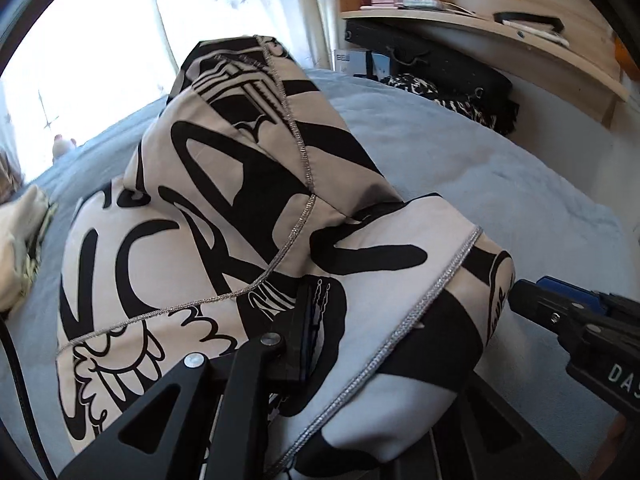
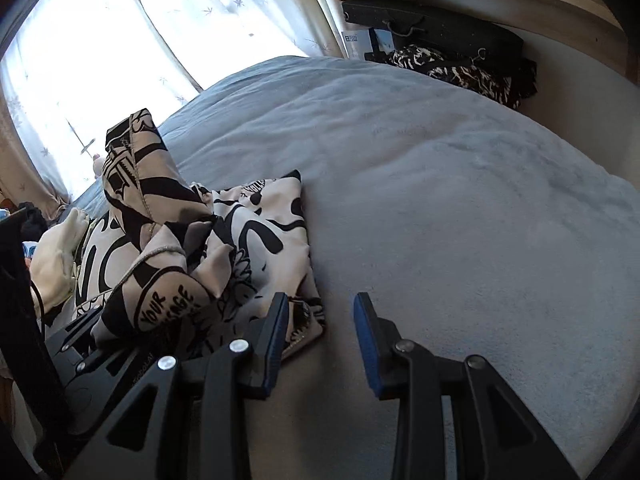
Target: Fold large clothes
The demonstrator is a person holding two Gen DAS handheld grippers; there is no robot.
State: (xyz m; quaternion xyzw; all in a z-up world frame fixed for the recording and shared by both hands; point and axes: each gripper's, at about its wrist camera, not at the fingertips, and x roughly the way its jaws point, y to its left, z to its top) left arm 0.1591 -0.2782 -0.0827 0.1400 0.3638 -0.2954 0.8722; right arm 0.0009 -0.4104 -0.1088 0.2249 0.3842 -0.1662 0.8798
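The black left gripper (image 1: 308, 344) is clamped tight on the white cloth with big black letters and a silver trim (image 1: 240, 208), which hides its far finger. The cloth lies bunched on the grey-blue blanket (image 2: 440, 184). The right gripper (image 2: 320, 344), blue pads apart, holds nothing. A wooden shelf (image 1: 500, 28) is cut off.

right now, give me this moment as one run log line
left gripper: shut on printed garment | right gripper: open, nothing between its jaws | garment: bunched, partly lifted off blue blanket | fold: not finished
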